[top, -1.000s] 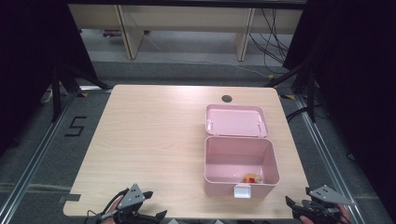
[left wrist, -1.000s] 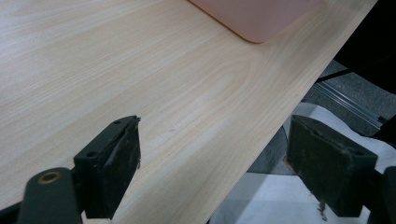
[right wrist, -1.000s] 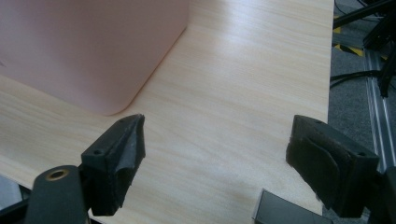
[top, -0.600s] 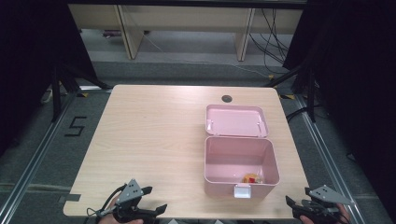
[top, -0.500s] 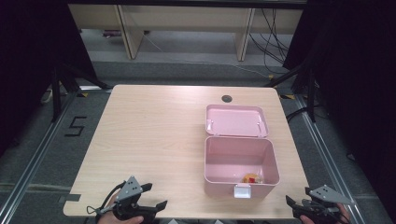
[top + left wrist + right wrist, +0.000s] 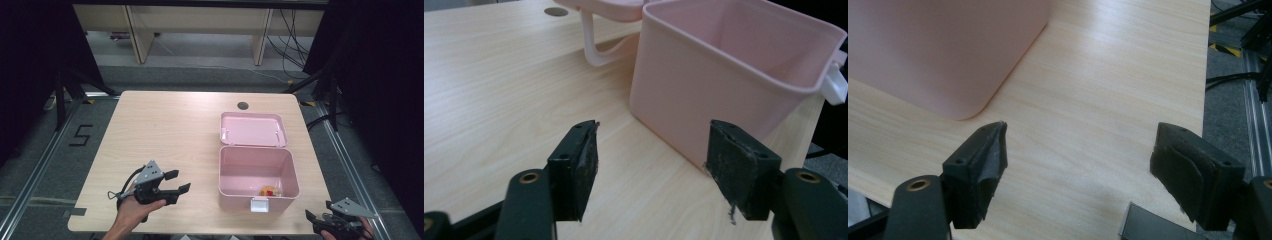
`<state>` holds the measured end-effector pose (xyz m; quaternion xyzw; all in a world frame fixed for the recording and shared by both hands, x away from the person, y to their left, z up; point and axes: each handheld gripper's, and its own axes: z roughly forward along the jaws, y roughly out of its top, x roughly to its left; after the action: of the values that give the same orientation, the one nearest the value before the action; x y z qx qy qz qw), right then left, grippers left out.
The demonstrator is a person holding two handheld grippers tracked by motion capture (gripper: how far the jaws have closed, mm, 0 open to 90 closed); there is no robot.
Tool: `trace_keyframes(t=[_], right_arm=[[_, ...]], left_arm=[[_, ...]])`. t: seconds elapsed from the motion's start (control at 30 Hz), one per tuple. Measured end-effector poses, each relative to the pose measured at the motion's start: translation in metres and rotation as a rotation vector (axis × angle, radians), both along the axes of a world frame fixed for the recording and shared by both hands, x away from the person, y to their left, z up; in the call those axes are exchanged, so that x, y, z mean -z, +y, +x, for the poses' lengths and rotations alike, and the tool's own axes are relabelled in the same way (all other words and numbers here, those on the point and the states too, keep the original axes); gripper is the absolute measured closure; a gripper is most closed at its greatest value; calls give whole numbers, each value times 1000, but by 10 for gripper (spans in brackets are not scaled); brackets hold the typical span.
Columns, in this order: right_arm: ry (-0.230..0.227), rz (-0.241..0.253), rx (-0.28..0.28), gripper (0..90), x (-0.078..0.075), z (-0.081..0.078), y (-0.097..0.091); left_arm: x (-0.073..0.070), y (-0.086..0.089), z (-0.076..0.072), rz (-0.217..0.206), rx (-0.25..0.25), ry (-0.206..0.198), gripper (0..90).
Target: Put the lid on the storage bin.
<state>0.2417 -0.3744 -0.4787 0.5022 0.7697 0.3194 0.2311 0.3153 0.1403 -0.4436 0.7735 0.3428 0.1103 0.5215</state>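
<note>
Two grippers sit at the near edge of the table (image 6: pixel 165 125), both with jaws spread and nothing between them. The left gripper (image 6: pixel 176 187) is over the wood, jaws aimed at the box (image 6: pixel 257 172), near it but apart; in the left gripper view its side wall stands just past the right jaw. The right gripper (image 6: pixel 320 220) hangs at the table's near right corner, close to the box's right side and not touching it. The box is open, its lid (image 6: pixel 253 129) swung flat back onto the table behind it, and something small, orange and yellow (image 6: pixel 269 191), lies on its floor near the front wall; I cannot tell what it is. Judging from that, the work looks to be at an early or between-steps point: the box is open, neither gripper holds anything, and whatever is to be done with the box or its contents is yet to come. It is smooth, matte pink plastic, deep, with rounded corners, a rolled rim and a white latch (image 6: pixel 258 204) at the front; a curved pale handle (image 6: pixel 594 47) shows by the lid in the left gripper view. The tabletop is light wood-grain laminate with a round dark grommet (image 6: pixel 243 105) at the far side. Each jaw is black with worn, fuzzy-edged pads.
</note>
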Motion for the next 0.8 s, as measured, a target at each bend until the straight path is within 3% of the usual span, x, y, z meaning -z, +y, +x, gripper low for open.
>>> trace_keyframes(t=[0.1,0.17,0.27,0.57,0.67,0.73,0.8], right_arm=[[11,34,31,229,0,-2,3],[-4,3,30,229,0,-2,1],[-23,4,34,231,2,-1,2],[-20,6,32,232,3,-1,1],[5,36,52,233,3,-1,4],[-13,21,30,233,3,0,2],[1,37,46,233,3,-1,3]], left_arm=[[-6,-11,12,-6,16,-2,388],[-10,-19,20,-16,14,7,414],[-16,-35,34,-2,42,14,437],[-23,-57,55,-1,72,23,465],[-24,-63,61,3,76,29,477],[-25,-67,65,12,83,33,485],[-25,-74,72,6,84,36,496]])
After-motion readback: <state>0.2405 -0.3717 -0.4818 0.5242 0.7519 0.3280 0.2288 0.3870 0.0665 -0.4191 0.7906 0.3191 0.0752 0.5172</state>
